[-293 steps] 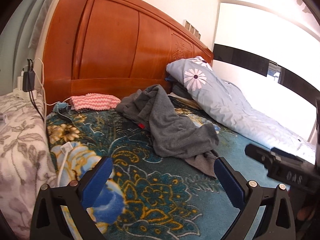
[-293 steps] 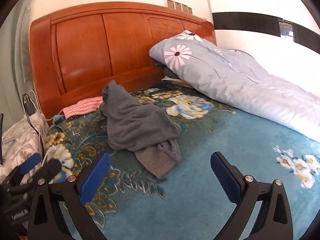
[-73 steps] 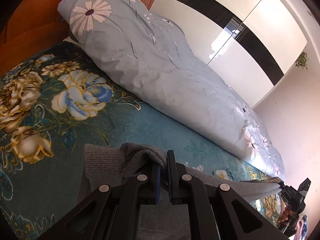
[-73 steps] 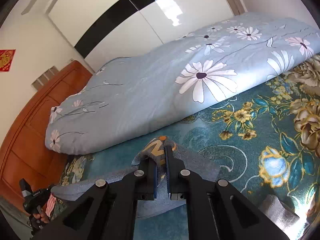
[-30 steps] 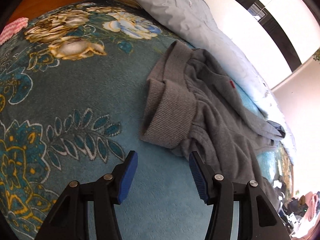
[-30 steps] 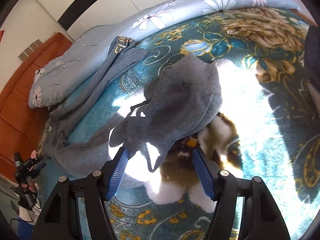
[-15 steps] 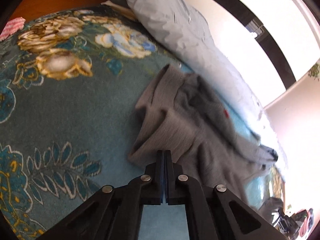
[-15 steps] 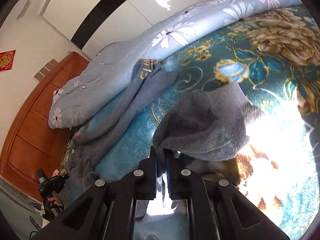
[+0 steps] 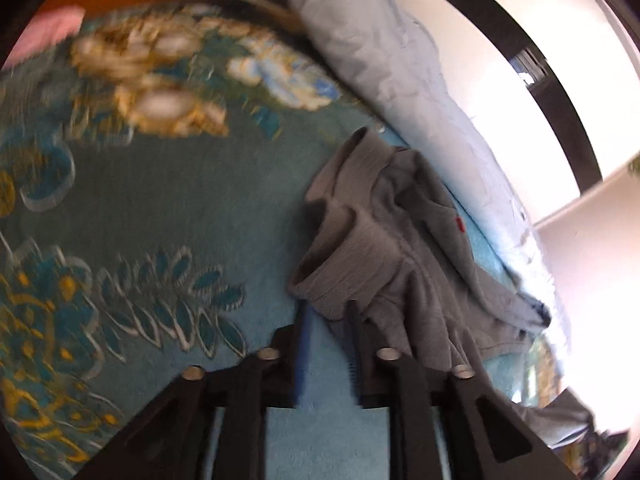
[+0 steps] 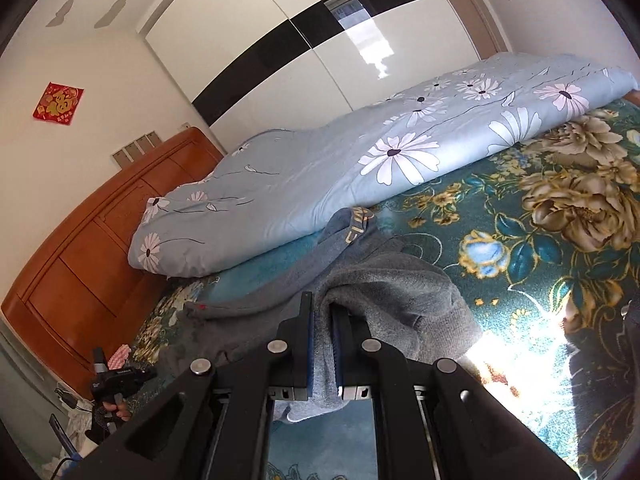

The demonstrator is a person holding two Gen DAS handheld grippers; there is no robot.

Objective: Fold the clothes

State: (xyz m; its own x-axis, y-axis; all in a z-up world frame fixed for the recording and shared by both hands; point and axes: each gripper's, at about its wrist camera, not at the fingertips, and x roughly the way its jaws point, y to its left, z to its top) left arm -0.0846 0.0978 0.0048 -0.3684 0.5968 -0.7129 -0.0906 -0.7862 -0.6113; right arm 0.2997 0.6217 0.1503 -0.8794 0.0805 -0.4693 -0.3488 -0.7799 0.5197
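The right claw (image 10: 322,316) is now pinching a fold of the grey sweater (image 10: 384,292) between pads pressed almost together; a second ago those pads were spread on either side of the cloth lying flat. The pinched end is now humping up off the bed (image 10: 520,264), so a lift of that end is under way.

The left claw (image 9: 326,316) is behaving differently. Half a second ago its pads were pressed together just short of the ribbed hem; now the jaws are opening again, and the hem of the sweater (image 9: 360,248) is sitting just past the tips at twelve o'clock, with an edge of cloth dipping between them but no pad visibly pressing on it. That reads as a missed or released pinch, so this end probably needs another bite before both ends can be carried together into a fold.

Farther off, the sweater is lying stretched across the floral bedspread, running from the left claw towards two o'clock. Beyond it, the rolled blue quilt (image 10: 360,168) is lying along the far side, with the wooden headboard (image 10: 100,232) at nine o'clock in the right view.
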